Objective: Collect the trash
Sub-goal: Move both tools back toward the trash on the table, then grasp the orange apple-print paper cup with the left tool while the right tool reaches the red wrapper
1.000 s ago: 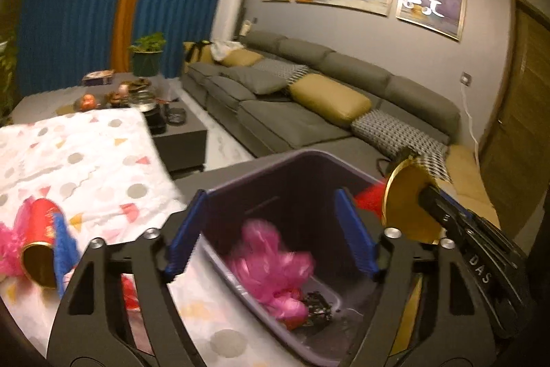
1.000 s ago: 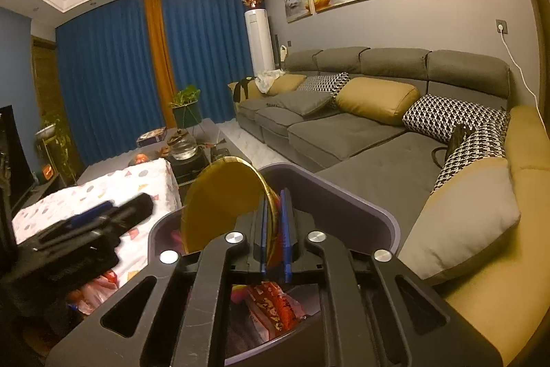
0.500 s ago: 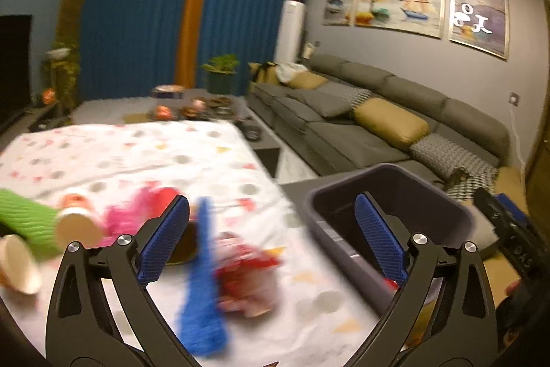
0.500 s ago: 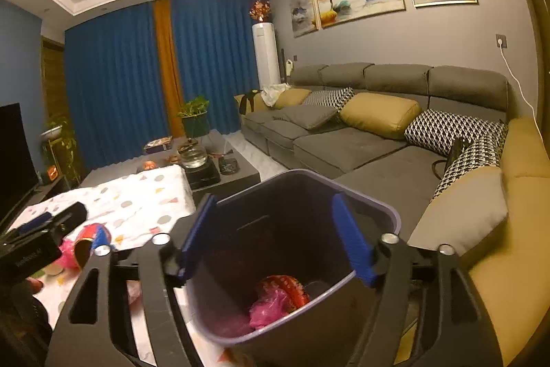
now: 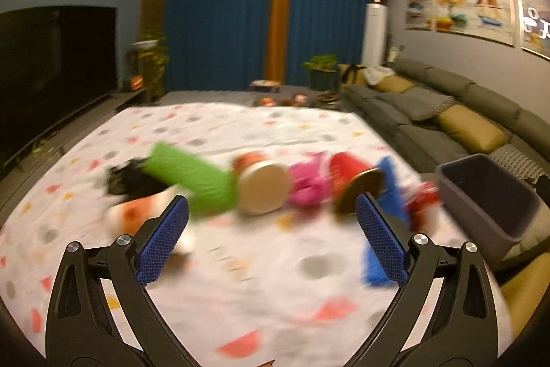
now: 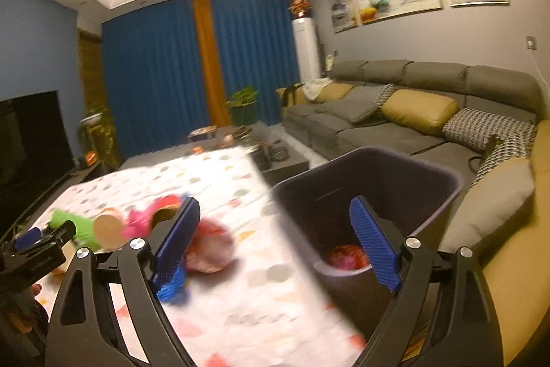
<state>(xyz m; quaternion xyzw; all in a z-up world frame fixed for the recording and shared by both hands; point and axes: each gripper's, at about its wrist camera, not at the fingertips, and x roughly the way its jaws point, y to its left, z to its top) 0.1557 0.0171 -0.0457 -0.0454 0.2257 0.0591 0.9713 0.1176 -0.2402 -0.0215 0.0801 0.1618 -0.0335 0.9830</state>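
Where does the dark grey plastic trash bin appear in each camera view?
Left wrist view: the dark grey plastic trash bin sits at the right edge, beside the sofa.
Right wrist view: it is right of centre, low, behind the right gripper's right finger.
Shared landmark: orange curtain strip.

Each hand-held gripper, left [image 5: 271, 231] and right [image 6: 275, 241], has two black plastic arms with triangular cut-outs. Round silver screws mark the pivot points. The fingers [image 5: 161, 239] carry blue pads with a fine mesh texture. Faint, unreadable lettering marks the left unit's black body in the right wrist view.
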